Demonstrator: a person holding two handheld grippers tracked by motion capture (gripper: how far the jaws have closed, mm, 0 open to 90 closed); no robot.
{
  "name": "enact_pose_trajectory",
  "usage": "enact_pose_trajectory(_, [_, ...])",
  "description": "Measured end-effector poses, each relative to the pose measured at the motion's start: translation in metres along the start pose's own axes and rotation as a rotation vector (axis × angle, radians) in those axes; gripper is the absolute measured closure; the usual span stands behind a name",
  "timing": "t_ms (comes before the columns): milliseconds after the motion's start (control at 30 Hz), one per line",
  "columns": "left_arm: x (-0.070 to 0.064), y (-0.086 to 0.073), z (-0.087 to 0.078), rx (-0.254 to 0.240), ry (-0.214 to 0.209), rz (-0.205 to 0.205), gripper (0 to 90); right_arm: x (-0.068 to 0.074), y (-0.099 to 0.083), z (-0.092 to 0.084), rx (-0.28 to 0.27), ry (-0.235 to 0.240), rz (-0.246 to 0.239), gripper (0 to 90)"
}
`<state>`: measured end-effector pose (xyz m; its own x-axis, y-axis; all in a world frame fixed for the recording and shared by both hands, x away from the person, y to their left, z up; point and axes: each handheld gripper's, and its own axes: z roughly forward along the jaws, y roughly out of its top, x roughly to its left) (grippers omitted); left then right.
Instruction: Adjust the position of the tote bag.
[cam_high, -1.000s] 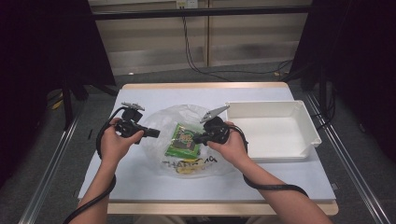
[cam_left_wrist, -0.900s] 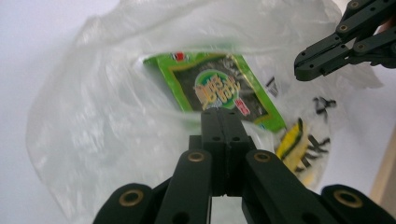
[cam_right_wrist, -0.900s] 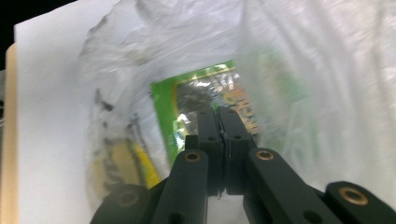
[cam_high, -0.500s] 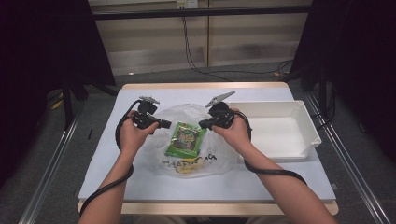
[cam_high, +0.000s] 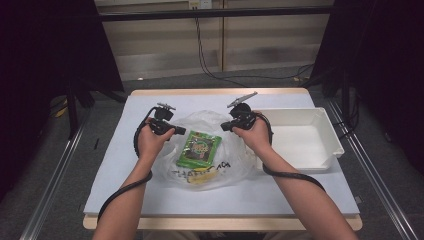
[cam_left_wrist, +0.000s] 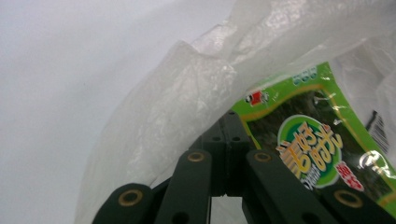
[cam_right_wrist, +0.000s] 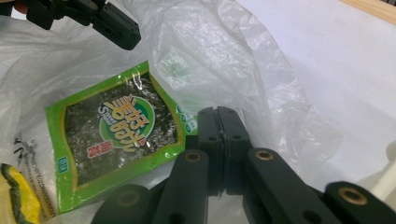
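Lit evenly from above; table (cam_high: 150, 200) bright, surroundings dark. High view soft, slightly grainy. Glare on bag (cam_right_wrist: 224, 51) and packet (cam_right_wrist: 116, 135) in gripper views. Near jaws blurred, top left of left gripper view washed out, featureless.

I saw my two forearms bare, with no sleeves. Each gripper, left (cam_high: 176, 130) and right (cam_high: 225, 126), was black, with a thick black cable looping back from it and a grey three-cornered plate on top. Its jaw links carried brass-coloured rivets beside small round holes.
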<state>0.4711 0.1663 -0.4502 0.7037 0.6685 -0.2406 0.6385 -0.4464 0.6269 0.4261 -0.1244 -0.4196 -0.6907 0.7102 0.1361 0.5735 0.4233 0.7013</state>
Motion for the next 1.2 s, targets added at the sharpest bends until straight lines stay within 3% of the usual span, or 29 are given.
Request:
enact_pose_trajectory(67, [0.003, 0.000, 0.003, 0.001, -0.012, -0.003, 90.0, -0.001, -0.001, 0.001, 0.005, 0.000, 0.004, 88.9])
enact_pose_trajectory(233, [-0.004, 0.002, 0.004, -0.009, -0.051, -0.010, 79.4, -0.001, -0.001, 0.002, 0.009, -0.004, 0.002, 88.9])
enact_pose_trajectory(333, [-0.010, 0.002, 0.006, 0.011, -0.064, -0.032, 70.4, -0.001, -0.001, 0.001, 0.003, 0.002, -0.004, 88.9])
enact_pose_trajectory(367, [-0.009, 0.003, 0.005, 0.044, -0.060, 0.013, 70.3, -0.001, -0.001, 0.001, 0.003, 0.000, -0.002, 88.9])
enact_pose_trajectory(400, [-0.012, 0.002, 0.007, 0.034, -0.070, -0.010, 69.5, 0.000, -0.001, 0.001, 0.003, 0.000, -0.002, 88.9])
enact_pose_trajectory(433, [-0.011, 0.003, 0.008, 0.060, -0.070, 0.013, 67.9, 0.000, -0.001, 0.001, 0.002, -0.001, -0.003, 88.9])
enact_pose_trajectory(467, [-0.013, 0.002, 0.011, 0.041, -0.073, -0.008, 65.8, 0.000, -0.002, 0.001, 0.007, -0.001, 0.004, 88.9])
enact_pose_trajectory(533, [-0.013, 0.003, 0.014, 0.080, -0.073, 0.001, 64.9, 0.000, -0.002, 0.002, 0.005, -0.007, -0.007, 88.9])
enact_pose_trajectory(733, [-0.014, 0.000, 0.022, 0.099, -0.084, -0.009, 68.0, 0.000, -0.004, 0.005, 0.009, 0.000, -0.007, 88.9])
enact_pose_trajectory(900, [-0.022, 0.001, 0.021, 0.112, -0.101, 0.017, 84.4, -0.001, -0.004, 0.006, 0.015, -0.007, 0.005, 88.9])
enact_pose_trajectory(1067, [-0.032, 0.004, 0.010, 0.078, -0.112, 0.053, 88.3, -0.001, -0.005, 0.008, 0.018, -0.009, 0.004, 88.9])
enact_pose_trajectory(1133, [-0.037, 0.004, 0.003, 0.035, -0.112, 0.020, 88.6, -0.001, -0.006, 0.008, 0.016, -0.002, -0.004, 88.9])
enact_pose_trajectory(1200, [-0.038, 0.004, -0.004, 0.023, -0.115, 0.036, 88.9, 0.000, -0.007, 0.008, 0.018, -0.005, -0.001, 88.9])
